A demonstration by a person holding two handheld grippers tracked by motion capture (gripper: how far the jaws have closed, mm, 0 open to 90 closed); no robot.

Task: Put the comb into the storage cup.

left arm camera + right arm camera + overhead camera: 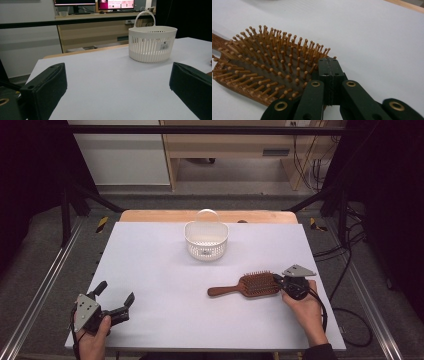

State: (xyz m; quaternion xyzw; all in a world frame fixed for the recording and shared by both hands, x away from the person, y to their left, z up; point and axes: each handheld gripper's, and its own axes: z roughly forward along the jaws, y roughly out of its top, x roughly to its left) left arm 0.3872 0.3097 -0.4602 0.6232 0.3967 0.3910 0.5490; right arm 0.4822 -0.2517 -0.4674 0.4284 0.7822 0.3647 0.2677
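right gripper sits at the far end of the hairbrush, opposite the handle, jaws clenched flat together. in the right gripper view the two black jaws meet with no gap right at the rim of the brush head, over the bristles; nothing is pinched between them as far as i can see. so no grasp, looks more like the closed tips nudging or pressing the head.

brush lies bristles up on the white table, handle pointing away from the claw toward the table's middle. white slotted basket stands well apart from the claw, beyond the brush toward the far edge, upright, handle up, looks empty.

left gripper rests on the near left corner, jaws spread wide, holding nothing; in its own view the basket is ahead and off to one side, bare table between the jaws.

step, my read: shifting or squaring up the brush before a pick, probably headed for the basket. next move calls for opening the right jaws, getting them around the head edge or the handle, then closing firm. brush is long against the basket, so a grip near one end and tipping it in end first would suit. risk: closed tips slip off the bristles and spin the brush.
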